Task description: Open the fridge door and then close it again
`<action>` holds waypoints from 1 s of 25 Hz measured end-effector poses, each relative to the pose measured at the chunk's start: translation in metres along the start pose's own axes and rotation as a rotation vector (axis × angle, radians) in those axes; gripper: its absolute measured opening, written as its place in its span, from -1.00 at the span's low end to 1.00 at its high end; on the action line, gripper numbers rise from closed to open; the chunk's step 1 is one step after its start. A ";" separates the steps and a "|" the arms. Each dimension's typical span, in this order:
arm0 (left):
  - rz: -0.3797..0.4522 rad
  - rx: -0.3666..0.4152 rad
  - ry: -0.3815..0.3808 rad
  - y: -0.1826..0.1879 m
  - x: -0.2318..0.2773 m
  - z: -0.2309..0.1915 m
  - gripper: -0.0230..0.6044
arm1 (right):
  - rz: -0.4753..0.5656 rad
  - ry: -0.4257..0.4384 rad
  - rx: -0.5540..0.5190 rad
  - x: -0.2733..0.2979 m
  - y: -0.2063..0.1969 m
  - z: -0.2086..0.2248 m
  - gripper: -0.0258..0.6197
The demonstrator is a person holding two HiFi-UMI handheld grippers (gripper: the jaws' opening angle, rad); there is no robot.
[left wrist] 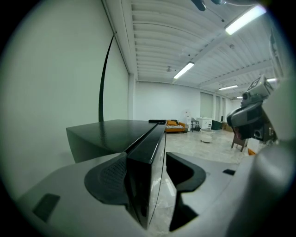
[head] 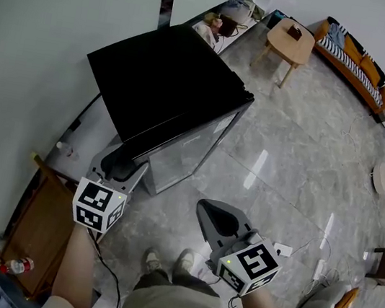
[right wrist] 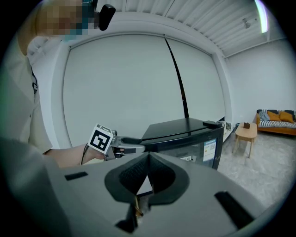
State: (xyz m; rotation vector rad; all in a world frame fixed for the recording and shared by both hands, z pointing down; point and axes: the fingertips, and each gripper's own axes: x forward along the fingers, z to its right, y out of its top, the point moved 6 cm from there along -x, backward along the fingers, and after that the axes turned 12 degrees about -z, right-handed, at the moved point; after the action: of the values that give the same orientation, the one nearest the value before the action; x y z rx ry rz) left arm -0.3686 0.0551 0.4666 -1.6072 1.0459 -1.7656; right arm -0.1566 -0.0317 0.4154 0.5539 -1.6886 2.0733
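A low black fridge [head: 161, 86] with a glass door [head: 192, 149] stands against the white wall. My left gripper [head: 122, 164] is at the door's near top corner. In the left gripper view its jaws [left wrist: 145, 175] stand open around the door's edge [left wrist: 144, 155]: the left pad lies close against it, and the right pad is apart from it by a gap. My right gripper [head: 215, 219] hangs over the floor in front of the fridge, shut and empty. From the right gripper view [right wrist: 149, 173] I see the fridge [right wrist: 189, 134] and the left gripper [right wrist: 125, 149] at its corner.
A wooden cabinet [head: 41, 227] stands at my left with a bottle [head: 17, 264] by it. A cable runs across the floor near my feet [head: 167, 261]. A power strip [head: 319, 269] lies to the right. A small wooden table [head: 290, 42] and a sofa [head: 354, 60] are farther off.
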 end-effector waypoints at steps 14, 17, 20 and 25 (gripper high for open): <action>0.002 -0.043 0.094 0.000 0.000 0.000 -0.33 | -0.025 0.027 0.042 -0.003 -0.022 0.001 -0.93; -0.006 -0.040 0.097 0.000 0.000 0.001 -0.34 | -0.025 0.023 0.047 -0.005 -0.025 0.004 -0.93; -0.017 -0.042 0.093 0.002 0.000 0.001 -0.34 | -0.027 0.021 0.051 -0.009 -0.025 0.005 -0.93; -0.018 -0.047 0.075 0.000 -0.004 0.011 -0.35 | -0.034 0.023 0.061 -0.014 -0.035 0.004 -0.93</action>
State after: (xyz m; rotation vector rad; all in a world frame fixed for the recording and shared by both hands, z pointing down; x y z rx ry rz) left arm -0.3569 0.0564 0.4646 -1.5949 1.1185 -1.8383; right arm -0.1255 -0.0296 0.4370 0.5717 -1.5965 2.1051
